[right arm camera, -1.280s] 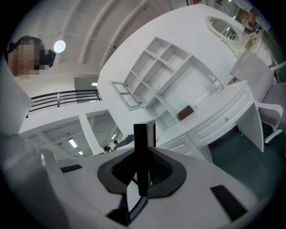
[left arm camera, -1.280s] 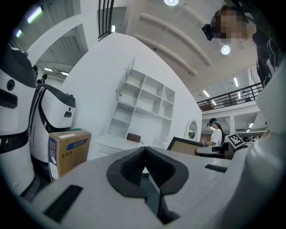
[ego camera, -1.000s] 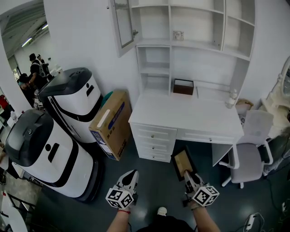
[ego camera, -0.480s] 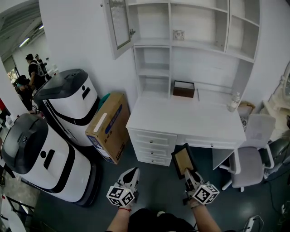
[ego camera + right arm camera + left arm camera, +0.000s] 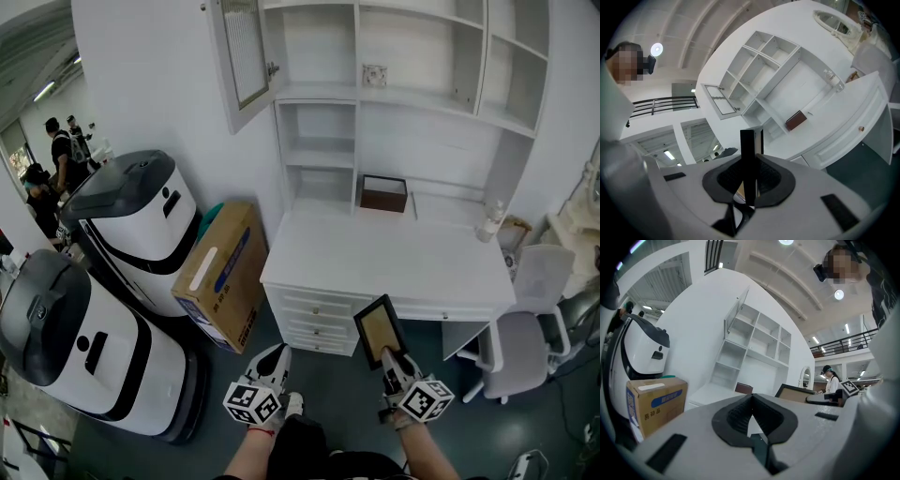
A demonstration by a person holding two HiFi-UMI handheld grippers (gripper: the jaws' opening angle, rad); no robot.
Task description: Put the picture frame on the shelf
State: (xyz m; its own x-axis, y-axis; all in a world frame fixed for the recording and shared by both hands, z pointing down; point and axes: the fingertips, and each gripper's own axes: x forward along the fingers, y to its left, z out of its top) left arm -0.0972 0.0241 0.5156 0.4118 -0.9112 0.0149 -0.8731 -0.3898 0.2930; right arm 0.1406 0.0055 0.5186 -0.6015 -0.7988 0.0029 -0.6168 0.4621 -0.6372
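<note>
The picture frame (image 5: 379,330), black-edged with a tan face, stands up out of my right gripper (image 5: 390,362), which is shut on its lower edge. In the right gripper view the frame (image 5: 749,164) shows edge-on as a dark bar clamped between the jaws. My left gripper (image 5: 273,367) is beside it at the left, jaws together with nothing in them, and the left gripper view (image 5: 752,427) shows the same. Ahead stands a white desk (image 5: 384,262) with a white shelf unit (image 5: 394,84) above it. Both grippers are short of the desk's front edge.
A dark brown box (image 5: 382,193) sits at the back of the desk and a clear bottle (image 5: 488,223) at its right end. A cardboard box (image 5: 220,277) leans left of the desk, beside two large white machines (image 5: 131,225). A grey office chair (image 5: 525,328) stands right. People stand far left.
Both grippers and the held frame have come closer to the desk; the desk and shelves now look larger and nearer. The grip on the frame is unchanged.
</note>
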